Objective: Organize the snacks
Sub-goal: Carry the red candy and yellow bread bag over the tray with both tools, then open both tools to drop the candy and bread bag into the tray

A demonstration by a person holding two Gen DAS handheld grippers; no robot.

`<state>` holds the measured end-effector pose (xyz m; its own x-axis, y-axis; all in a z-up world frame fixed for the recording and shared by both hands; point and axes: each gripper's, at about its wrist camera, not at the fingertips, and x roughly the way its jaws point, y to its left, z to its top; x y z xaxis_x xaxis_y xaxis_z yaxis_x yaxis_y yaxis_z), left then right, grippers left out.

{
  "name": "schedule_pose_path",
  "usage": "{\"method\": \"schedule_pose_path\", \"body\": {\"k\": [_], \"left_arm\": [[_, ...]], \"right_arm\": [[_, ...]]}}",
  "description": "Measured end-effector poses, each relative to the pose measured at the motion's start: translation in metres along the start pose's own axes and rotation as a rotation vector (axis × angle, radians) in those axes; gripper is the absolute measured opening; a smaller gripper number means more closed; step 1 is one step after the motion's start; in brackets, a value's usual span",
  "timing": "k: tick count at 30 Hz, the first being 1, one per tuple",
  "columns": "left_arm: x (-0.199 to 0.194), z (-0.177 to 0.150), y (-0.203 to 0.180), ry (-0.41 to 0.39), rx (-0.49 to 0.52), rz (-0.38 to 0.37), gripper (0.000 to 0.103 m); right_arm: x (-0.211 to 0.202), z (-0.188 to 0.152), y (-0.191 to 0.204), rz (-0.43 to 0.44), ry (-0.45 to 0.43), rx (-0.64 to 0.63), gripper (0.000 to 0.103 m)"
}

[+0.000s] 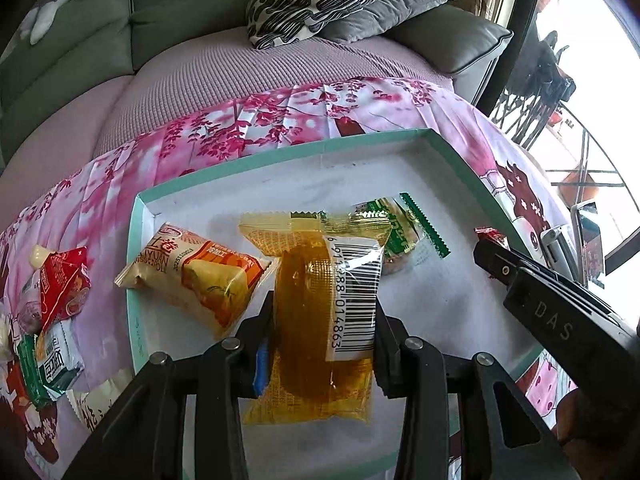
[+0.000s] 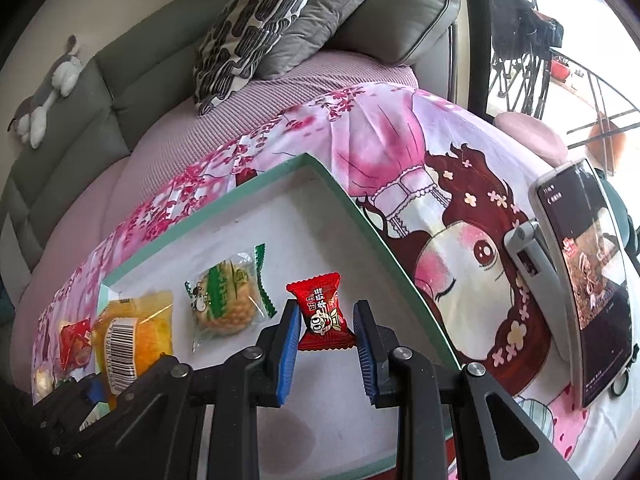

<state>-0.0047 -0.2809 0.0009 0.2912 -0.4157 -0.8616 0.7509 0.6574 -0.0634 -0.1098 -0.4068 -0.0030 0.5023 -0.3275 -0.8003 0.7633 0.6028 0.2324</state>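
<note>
Pink floral cloth [image 1: 280, 120] w/ grey sofa [image 1: 180, 12] behind

A home living room: a grey-green sofa [image 2: 80, 92] with patterned cushion [image 2: 248, 28] and plush toy [image 2: 52, 80] at the far side, a pink cartoon-print cloth [image 2: 440, 184] nearer, and a balcony railing [image 2: 580, 92] far right.

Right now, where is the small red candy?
In the right wrist view the red candy is pinched in the right gripper over the tray, right of the green-wrapped biscuit.
</note>
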Motion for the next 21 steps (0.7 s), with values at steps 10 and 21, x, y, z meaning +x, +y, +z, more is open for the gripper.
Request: {"method": "schedule_pose_path", "body": {"k": [10,21], "left_arm": [[-0.022,0.005,0.009,-0.023,-0.032,0.012,0.059],[-0.031,0.008,0.040,-0.033,-0.130,0.081,0.074]], "right_arm": [[-0.002,-0.001,0.003,-0.005,0.009,-0.017,0.030],[-0.004,-0.003,0.011,-0.034,0.015,-0.062,0.062]]}}
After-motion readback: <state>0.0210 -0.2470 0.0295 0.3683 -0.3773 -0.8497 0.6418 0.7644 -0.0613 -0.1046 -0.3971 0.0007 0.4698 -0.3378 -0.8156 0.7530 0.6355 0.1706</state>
